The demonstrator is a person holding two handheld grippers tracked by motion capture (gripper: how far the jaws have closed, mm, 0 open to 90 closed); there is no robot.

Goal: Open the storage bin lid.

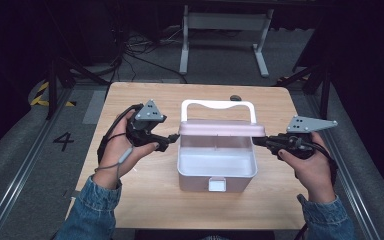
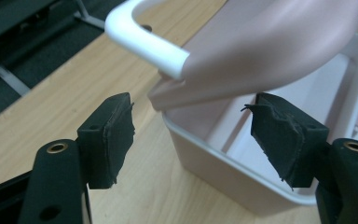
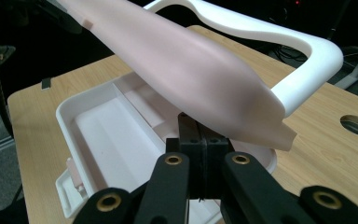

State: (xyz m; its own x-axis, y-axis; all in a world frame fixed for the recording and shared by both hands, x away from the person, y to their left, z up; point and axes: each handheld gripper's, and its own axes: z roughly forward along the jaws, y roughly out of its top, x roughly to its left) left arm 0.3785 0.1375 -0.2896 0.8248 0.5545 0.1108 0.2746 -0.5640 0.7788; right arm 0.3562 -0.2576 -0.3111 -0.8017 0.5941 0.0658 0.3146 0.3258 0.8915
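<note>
A pale pink box [image 1: 200,182] stands mid-table, its pink lid [image 1: 222,128] raised partway with the white handle [image 1: 217,104] behind it. My right gripper [image 1: 260,141] holds the lid's right end. In the right gripper view the jaws [image 3: 200,135] are shut, with their tips under the lid [image 3: 191,65], above the empty box [image 3: 98,121]. My left gripper [image 1: 166,142] is open beside the lid's left end. In the left gripper view the gripper [image 2: 191,140] frames the lid corner [image 2: 261,51] and box rim [image 2: 223,172] without touching.
A white latch tab [image 1: 217,185] sticks out of the box's front wall. The wooden table [image 1: 145,200] has a round cable hole [image 1: 235,97] at the back. Beyond the table, a white desk frame [image 1: 225,30] and cables lie on the grey floor.
</note>
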